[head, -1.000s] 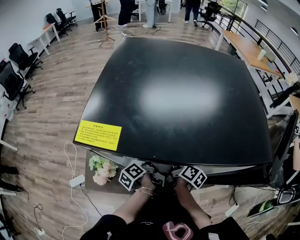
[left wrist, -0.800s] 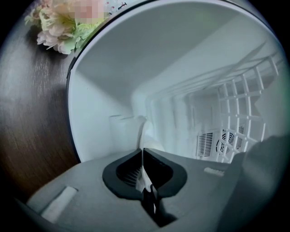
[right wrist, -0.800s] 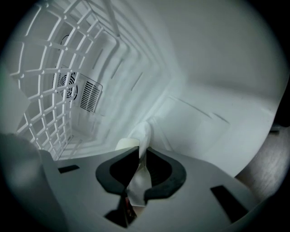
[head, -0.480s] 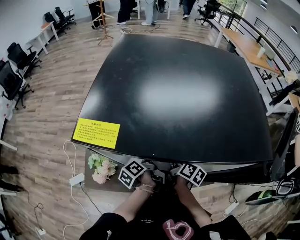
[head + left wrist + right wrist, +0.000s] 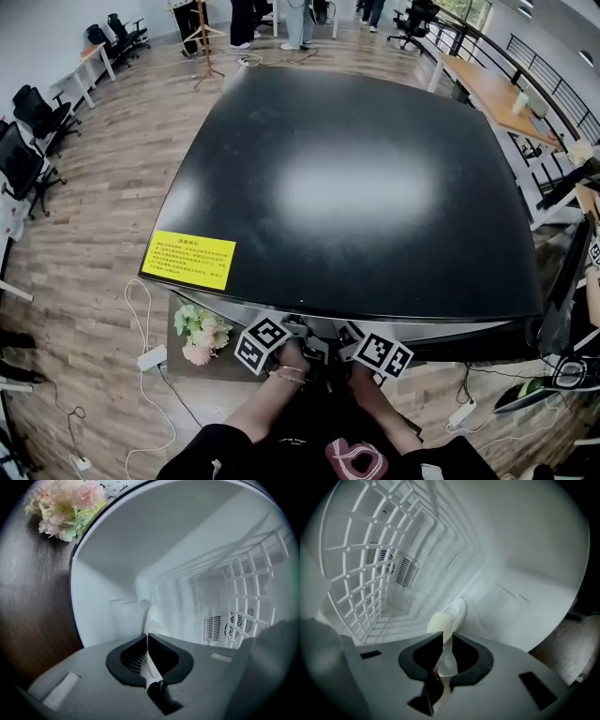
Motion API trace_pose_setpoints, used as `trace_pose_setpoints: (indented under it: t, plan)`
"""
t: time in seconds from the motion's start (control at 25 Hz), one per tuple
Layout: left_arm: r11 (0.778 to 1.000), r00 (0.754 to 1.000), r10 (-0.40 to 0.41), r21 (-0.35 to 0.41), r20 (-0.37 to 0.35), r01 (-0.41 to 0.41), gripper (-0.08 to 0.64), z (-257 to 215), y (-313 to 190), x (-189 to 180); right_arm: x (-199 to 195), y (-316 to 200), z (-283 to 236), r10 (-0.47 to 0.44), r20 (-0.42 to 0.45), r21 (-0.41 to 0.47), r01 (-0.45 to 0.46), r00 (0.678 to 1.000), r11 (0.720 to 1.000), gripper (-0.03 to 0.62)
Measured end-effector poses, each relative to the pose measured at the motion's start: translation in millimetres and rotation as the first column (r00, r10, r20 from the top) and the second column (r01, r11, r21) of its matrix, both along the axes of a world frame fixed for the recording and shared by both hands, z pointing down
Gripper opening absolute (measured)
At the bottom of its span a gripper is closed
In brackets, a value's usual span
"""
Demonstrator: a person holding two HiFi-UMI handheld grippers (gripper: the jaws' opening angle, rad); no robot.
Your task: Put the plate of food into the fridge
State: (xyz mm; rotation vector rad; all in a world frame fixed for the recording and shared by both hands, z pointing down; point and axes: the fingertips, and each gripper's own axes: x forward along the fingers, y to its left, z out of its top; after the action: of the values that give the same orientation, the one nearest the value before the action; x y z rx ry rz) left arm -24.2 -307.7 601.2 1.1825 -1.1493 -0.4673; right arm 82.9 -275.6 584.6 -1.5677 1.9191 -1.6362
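Left gripper [image 5: 147,641]: pressed together on the thin rim of the plate [image 5: 147,620], which shows edge-on between the jaws.
Right gripper [image 5: 443,644]: pinching the opposite rim of the same plate; a pale piece of food [image 5: 439,622] sits just ahead of its jaws.
Plate location: carried between the two grippers, inside the white cavity of the fridge [image 5: 140,541]. Whether it rests on a surface cannot be told.
Surroundings: wire rack [image 5: 253,592] on the inner side of the left gripper, with a fan vent [image 5: 229,627] ahead at the back wall. Flowers [image 5: 65,508] stand on the counter [image 5: 28,597], outside the fridge, to the outer side of the left gripper.
Handling estimate: the plate looks rigid, smooth and breakable, and the loose food can probably slide if it is tilted.
Hold points: opposite rims, as at present. Keep the plate level and both grippers at equal height.
Risk: a thin glazed rim may slip from the jaws. Lower it fully before release.
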Motion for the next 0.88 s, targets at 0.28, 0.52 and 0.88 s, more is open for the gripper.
trace_pose_setpoints:
  t: [0.28, 0.52, 0.88]
  plan:
    - [0.998, 0.998, 0.035, -0.045, 0.049, -0.033, 0.02, 4, 1, 0, -4, 7, -12, -0.05, -0.06, 0.058, 0.053, 0.997, 0.997, 0.064]
    - [0.995, 0.997, 0.057, -0.084, 0.051, -0.053, 0.025, 10, 5, 1, -1, 9, -11, -0.04, -0.058, 0.051, 0.043, 0.998, 0.998, 0.058]
    - [0.994, 0.995, 0.085, -0.077, 0.054, -0.081, 0.028, 10, 4, 0, 1, 12, -7, -0.037, -0.056, 0.041, 0.04, 0.998, 0.998, 0.051]
